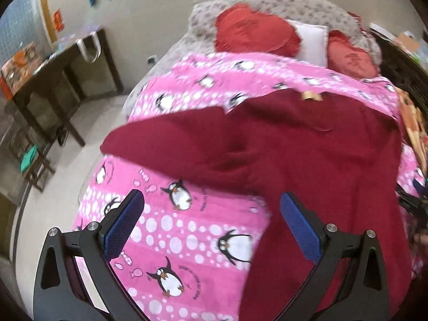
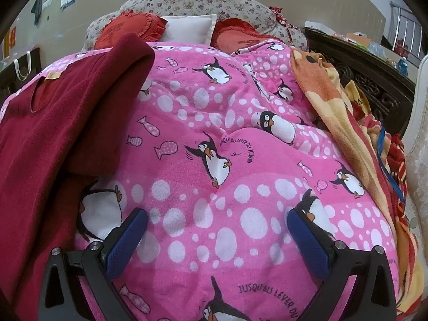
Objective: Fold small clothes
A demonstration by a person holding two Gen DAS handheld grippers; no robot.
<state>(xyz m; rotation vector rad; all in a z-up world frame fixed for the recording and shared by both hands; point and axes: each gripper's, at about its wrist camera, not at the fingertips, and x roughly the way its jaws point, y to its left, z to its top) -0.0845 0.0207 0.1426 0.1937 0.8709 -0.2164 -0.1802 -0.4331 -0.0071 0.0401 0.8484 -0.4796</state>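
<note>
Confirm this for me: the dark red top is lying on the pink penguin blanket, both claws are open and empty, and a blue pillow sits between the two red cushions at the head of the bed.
One thing is wrong: the pillow between the two red cushions is white, not blue, as the right wrist view shows. The rest holds: the dark red top lies on the pink penguin blanket, and the left claw and right claw are open and empty.

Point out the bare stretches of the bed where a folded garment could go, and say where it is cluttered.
The widest free patch is the pink penguin blanket between the dark red garment and the orange blanket, ahead of the open right gripper. A smaller one lies under the open left gripper. The head end is crowded with red cushions and a white pillow.
</note>
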